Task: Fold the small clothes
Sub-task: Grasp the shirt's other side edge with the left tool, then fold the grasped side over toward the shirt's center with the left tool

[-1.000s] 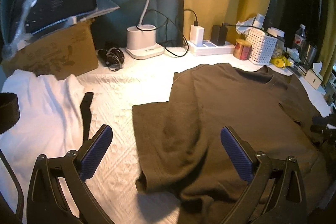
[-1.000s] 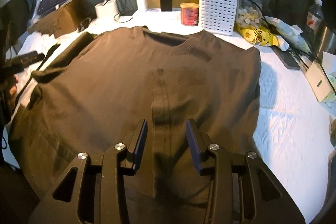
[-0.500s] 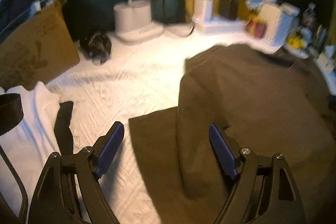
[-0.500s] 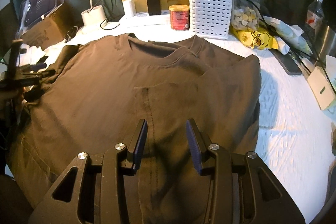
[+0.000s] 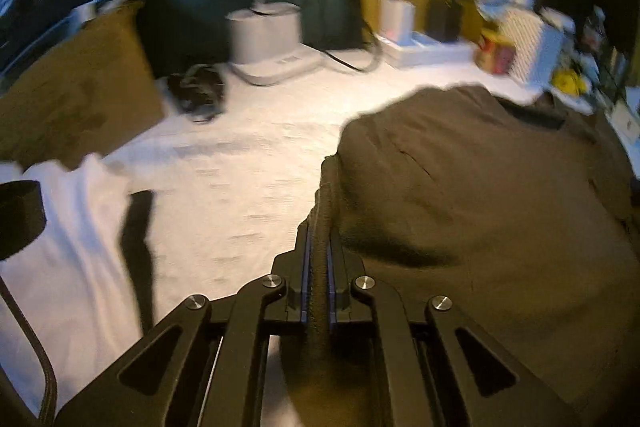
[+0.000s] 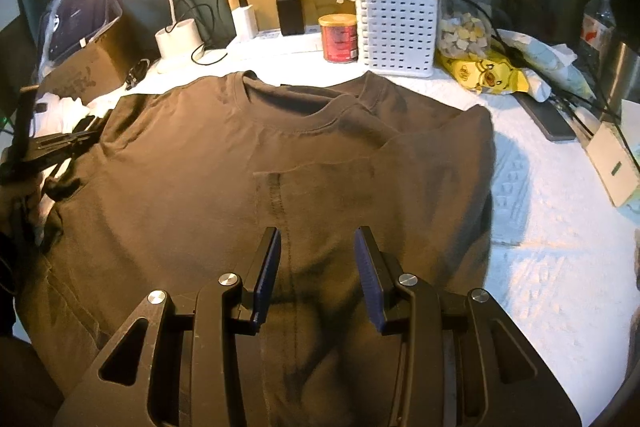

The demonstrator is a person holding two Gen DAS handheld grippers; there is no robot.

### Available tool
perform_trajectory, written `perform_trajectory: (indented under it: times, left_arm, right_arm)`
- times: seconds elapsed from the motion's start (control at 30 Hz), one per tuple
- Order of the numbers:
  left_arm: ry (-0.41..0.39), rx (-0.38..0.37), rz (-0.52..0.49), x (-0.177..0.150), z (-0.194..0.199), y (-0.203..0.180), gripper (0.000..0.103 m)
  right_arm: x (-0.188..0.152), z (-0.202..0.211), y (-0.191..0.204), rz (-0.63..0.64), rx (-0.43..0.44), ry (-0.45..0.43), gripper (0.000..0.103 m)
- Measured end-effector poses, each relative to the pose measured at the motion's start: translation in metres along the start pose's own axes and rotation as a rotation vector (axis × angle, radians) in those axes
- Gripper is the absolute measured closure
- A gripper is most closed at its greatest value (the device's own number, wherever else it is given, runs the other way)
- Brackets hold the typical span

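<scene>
A brown T-shirt [image 6: 200, 167] lies spread on the white cloth-covered table [image 6: 560, 267], collar towards the far side. In the left wrist view my left gripper [image 5: 319, 227] has its jaws closing tight on a bunched fold at the left edge of the T-shirt [image 5: 480, 207], pads pressing the fabric. From the right wrist view the left gripper [image 6: 60, 143] shows at that left edge. My right gripper [image 6: 318, 233] hovers over the shirt's lower middle, jaws half apart, with nothing pinched between them.
A white garment [image 5: 72, 247] lies at the left beside a cardboard box [image 5: 72, 99]. Along the back stand a lamp base [image 5: 266, 39], chargers, a red can [image 6: 339, 37] and a white basket [image 6: 396, 27]. A yellow bag [image 6: 484, 75] and a phone [image 6: 548, 119] lie right.
My left gripper moved forward and down to the shirt's left edge and went from wide open to shut on the fabric, which bunched up. The right gripper kept its opening.
</scene>
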State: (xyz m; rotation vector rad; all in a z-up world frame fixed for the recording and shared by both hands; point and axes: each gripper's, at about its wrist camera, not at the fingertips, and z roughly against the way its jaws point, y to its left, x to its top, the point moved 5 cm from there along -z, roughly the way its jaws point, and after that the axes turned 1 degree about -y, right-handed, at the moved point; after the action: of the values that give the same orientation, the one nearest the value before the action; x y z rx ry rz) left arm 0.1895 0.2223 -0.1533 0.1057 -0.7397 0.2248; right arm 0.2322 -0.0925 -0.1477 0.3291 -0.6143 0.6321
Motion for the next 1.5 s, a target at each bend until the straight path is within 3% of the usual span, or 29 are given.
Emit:
perform_trajectory:
  times: [0.13,0.37,0.63,0.8,1.1,1.2,1.27,1.3,1.4,1.5]
  left_arm:
    - [-0.026,0.026,0.026,-0.001,0.011,0.006,0.098]
    - [-0.072,0.059,-0.037,0.012,0.03,-0.02,0.098]
    - [-0.083,-0.006,-0.112,0.026,0.037,-0.067,0.098]
    - [-0.059,-0.051,-0.153,0.028,0.027,-0.1,0.098]
    - [0.059,-0.099,-0.182,0.012,-0.003,-0.145,0.096]
    - [0.084,-0.14,-0.173,0.007,-0.005,-0.155,0.084]
    - [0.082,-0.193,-0.165,0.005,0.001,-0.163,0.052]
    - [0.079,-0.212,-0.16,0.005,0.005,-0.166,0.046]
    - [0.067,-0.293,-0.161,0.006,0.022,-0.178,0.041]
    - [0.038,-0.309,-0.185,0.009,0.043,-0.179,0.041]
  right_arm:
    - [-0.002,0.008,-0.008,-0.02,-0.008,-0.017,0.062]
    - [-0.006,0.024,-0.017,-0.041,-0.005,-0.054,0.062]
    - [-0.018,0.038,-0.037,-0.091,-0.012,-0.081,0.062]
    - [-0.026,0.046,-0.052,-0.119,-0.016,-0.092,0.062]
    - [-0.035,0.056,-0.068,-0.154,-0.021,-0.104,0.062]
    - [-0.037,0.058,-0.071,-0.162,-0.022,-0.108,0.062]
    - [-0.037,0.058,-0.071,-0.165,-0.021,-0.109,0.062]
    - [-0.038,0.059,-0.071,-0.164,-0.021,-0.11,0.062]
    - [-0.037,0.059,-0.068,-0.162,-0.018,-0.112,0.062]
    - [-0.037,0.061,-0.064,-0.154,-0.016,-0.113,0.062]
